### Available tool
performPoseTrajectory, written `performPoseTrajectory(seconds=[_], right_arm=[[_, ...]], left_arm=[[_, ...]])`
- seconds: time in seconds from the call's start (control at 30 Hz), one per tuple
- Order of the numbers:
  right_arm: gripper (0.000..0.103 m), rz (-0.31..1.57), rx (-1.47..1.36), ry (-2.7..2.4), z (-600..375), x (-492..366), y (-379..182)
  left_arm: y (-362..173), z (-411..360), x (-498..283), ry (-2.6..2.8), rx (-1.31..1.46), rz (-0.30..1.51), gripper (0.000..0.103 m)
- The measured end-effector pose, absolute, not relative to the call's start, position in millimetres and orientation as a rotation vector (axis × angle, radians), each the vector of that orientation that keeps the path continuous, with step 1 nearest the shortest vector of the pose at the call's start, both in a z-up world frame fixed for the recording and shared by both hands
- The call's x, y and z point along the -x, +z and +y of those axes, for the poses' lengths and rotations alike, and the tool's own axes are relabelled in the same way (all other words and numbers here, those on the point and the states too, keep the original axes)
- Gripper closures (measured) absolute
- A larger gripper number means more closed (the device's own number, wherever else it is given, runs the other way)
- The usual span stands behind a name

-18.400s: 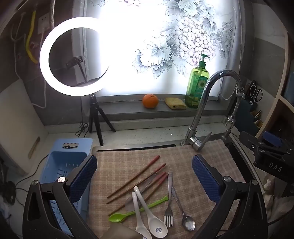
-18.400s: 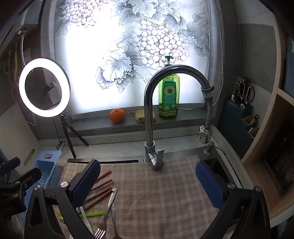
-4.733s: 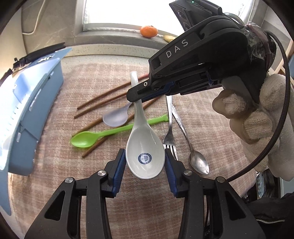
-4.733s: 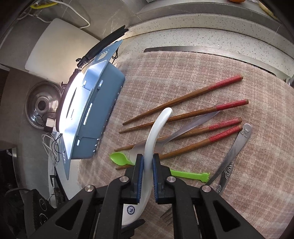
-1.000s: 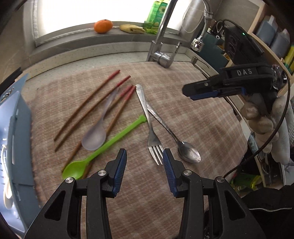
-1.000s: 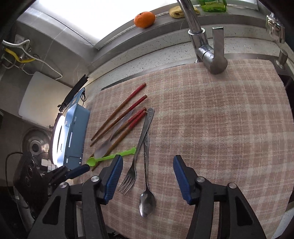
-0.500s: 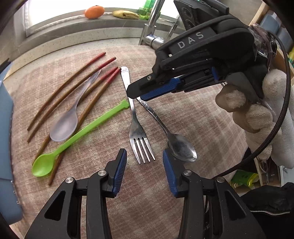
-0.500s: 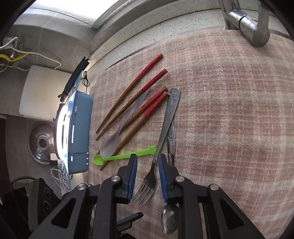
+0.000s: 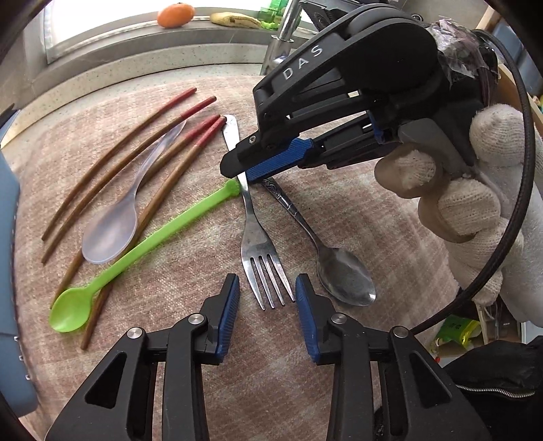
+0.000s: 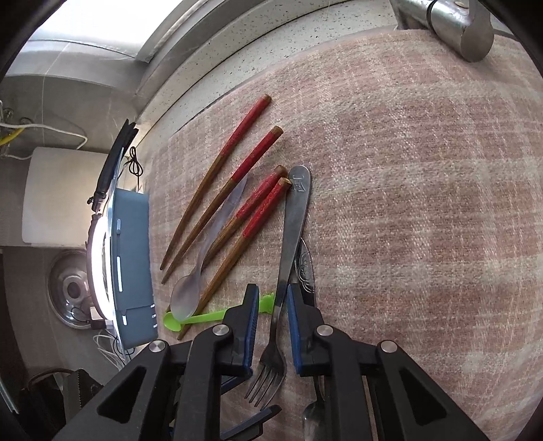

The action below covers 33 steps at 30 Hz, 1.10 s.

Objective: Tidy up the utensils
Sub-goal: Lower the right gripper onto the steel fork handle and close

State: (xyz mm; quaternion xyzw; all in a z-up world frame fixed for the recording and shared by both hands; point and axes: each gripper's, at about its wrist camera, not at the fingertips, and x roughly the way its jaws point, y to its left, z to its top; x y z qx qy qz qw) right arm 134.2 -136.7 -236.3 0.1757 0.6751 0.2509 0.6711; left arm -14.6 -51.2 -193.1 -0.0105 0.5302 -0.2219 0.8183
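A steel fork (image 9: 253, 230) lies on the checked cloth mat (image 9: 339, 203), tines toward me. My left gripper (image 9: 266, 288) is low over the mat, its jaws closing with the tines between the blue pads (image 9: 229, 315) and a small gap each side. My right gripper (image 10: 272, 288), held by a gloved hand (image 9: 475, 210), straddles the fork's handle (image 10: 292, 217); its jaws are closing and the left pad (image 10: 251, 325) stands off the handle. In the left wrist view the right gripper (image 9: 241, 171) sits over the middle of the handle.
A steel spoon (image 9: 342, 274) lies just right of the fork. To its left are a green plastic spoon (image 9: 142, 247), a translucent spoon (image 9: 112, 230) and several red-tipped chopsticks (image 9: 118, 159). A blue basket (image 10: 132, 271) stands off the mat's left edge. The faucet (image 10: 465, 27) rises behind.
Both grippers have come down closer to the fork. The right jaws have narrowed around its handle, and the left jaws have narrowed around the tines.
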Motion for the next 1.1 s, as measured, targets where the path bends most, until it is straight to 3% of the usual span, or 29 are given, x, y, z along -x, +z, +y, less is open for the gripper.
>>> performPoseTrajectory(seconds=[0.17,0.37,1.1], right_arm=[[0.088,1.52,-0.41,0.544,-135,-137,-238],[0.097,1.538,-0.46,0.502,-144,-140,-244],[0.099,1.51,-0.447,0.506,-139,-134,-235]], left_arm=[[-195,-54,8,-0.468,0.016,1.121,0.075],[-196,-58,5,-0.467,0.001,1.106,0.077],[-202,-45,17,-0.451,0.07,1.136,0.082]])
